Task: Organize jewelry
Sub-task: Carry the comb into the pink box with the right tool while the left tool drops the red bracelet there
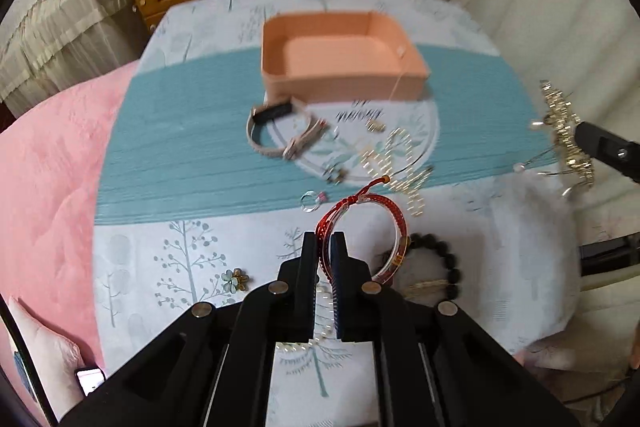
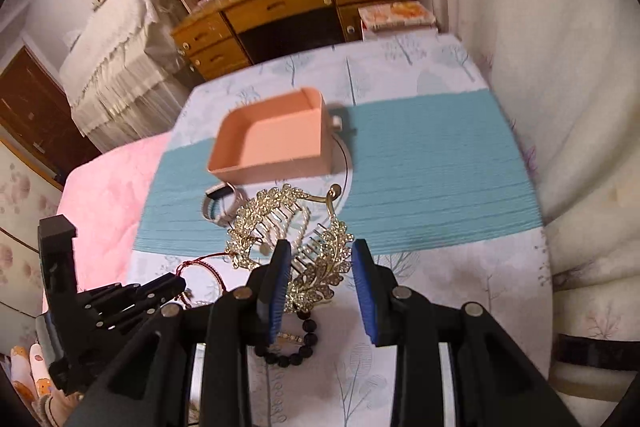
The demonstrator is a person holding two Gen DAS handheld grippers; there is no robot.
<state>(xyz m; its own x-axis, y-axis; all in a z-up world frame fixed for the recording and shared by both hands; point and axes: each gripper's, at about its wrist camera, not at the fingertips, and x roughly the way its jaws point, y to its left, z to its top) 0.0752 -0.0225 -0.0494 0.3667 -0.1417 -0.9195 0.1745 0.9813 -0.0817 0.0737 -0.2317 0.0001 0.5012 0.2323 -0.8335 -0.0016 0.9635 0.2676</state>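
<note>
**A:** What's in the box from where you sit?

**B:** I see nothing in it; the peach box (image 1: 344,55) stands open on the teal band of the patterned cloth (image 1: 192,163), and in both wrist views its floor shows bare, though the near wall hides a strip of it.

**A:** And your left tongs?

**B:** My left gripper (image 1: 325,247) has its jaws pinched together on the red cord bracelet (image 1: 362,227); the loop stands up out of the fingers, clear of the cloth; a clear bangle with amber bits (image 1: 394,259) hangs alongside it, but I cannot tell whether the jaws have that one too.

**A:** The right?

**B:** My right gripper (image 2: 322,259) is partly open around the gold leaf hair comb (image 2: 288,227); the comb sits up between the blue pads (image 2: 280,283) against the left one; I cannot tell if the right pad touches it; the left view shows it raised off the cloth.

**A:** What is still loose?

**B:** The beige watch (image 1: 276,131) lies just in front of the box; a small clear ring (image 1: 310,201), a gold bead chain (image 1: 404,171) and some small pieces lie near the printed circle, blurred; a black bead bracelet (image 1: 442,259) lies below the grippers with a gold clip (image 2: 290,338) inside its loop; a little green flower piece (image 1: 234,279) sits apart to the left.
</note>
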